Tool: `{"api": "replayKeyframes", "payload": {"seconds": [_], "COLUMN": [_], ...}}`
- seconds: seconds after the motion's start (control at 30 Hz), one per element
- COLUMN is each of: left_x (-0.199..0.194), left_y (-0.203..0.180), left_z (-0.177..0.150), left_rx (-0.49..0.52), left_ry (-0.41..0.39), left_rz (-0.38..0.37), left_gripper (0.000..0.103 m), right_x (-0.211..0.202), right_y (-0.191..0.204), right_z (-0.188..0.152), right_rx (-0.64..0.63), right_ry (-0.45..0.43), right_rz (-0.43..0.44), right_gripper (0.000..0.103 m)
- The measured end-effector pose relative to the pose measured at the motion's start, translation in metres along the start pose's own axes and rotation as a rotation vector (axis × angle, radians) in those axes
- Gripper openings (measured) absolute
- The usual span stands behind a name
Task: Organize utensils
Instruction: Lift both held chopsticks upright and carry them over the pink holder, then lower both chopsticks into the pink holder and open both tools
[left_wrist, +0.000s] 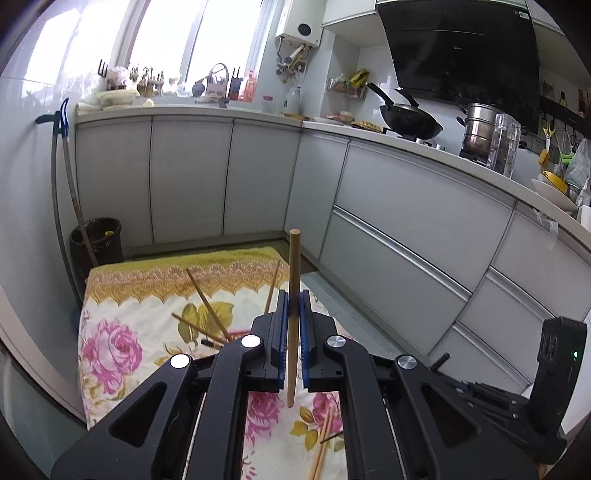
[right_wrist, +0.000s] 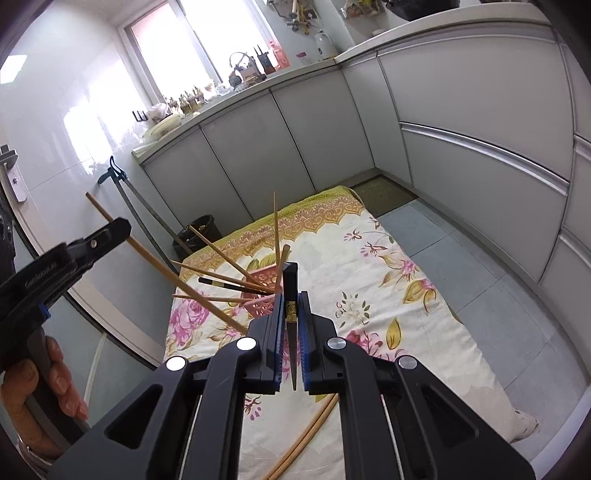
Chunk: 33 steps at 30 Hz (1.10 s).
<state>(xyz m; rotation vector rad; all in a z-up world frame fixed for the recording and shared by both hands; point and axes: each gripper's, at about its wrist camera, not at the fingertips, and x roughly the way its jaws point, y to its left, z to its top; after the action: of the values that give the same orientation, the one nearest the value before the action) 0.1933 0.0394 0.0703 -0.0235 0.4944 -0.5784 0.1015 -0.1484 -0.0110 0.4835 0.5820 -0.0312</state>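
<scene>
Left wrist view: left tongs (left_wrist: 294, 306) clamped on wooden chopstick (left_wrist: 294, 280) at centre frame, right tongs (right_wrist: 291, 308) clamped on black chopstick (right_wrist: 290, 295); carrying step, next likely insertion into pink basket (right_wrist: 260, 295).

Floral cloth (left_wrist: 122, 332) spread over a low surface on a grey tiled floor (right_wrist: 480, 266). Dark waste bin (left_wrist: 96, 240) in the corner, with two long handles (left_wrist: 61, 184) leaning on the wall beside it. Grey cabinets (left_wrist: 192, 177) under a pale counter (left_wrist: 221, 110). Black wok (left_wrist: 410, 120) and steel pot (left_wrist: 480, 129) beneath a dark hood (left_wrist: 461, 55). Bright window (left_wrist: 166, 33) above a cluttered sill.
</scene>
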Motion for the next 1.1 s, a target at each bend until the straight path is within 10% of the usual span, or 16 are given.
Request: {"api": "replayKeyframes", "payload": {"seconds": [0.33,0.67,1.1], "left_x": [0.06,0.097,0.036], "left_y": [-0.005,0.022,0.03], "left_z": [0.02,-0.009,0.001], "left_rx": [0.087,0.028,-0.018], "left_ry": [-0.022,0.076,-0.015], "left_rz": [0.192,0.226,0.226], "left_gripper": [0.005,0.007,0.023], "right_x": [0.009,0.011,0.005], "right_y": [-0.009,-0.01,0.022], "right_z": [-0.001,0.0,0.029], "right_rx": [0.002,0.004,-0.043], "right_ry": [0.009,0.014,-0.051], "right_rz": [0.01,0.023,0.051], "right_gripper": [0.007,0.007,0.007]}}
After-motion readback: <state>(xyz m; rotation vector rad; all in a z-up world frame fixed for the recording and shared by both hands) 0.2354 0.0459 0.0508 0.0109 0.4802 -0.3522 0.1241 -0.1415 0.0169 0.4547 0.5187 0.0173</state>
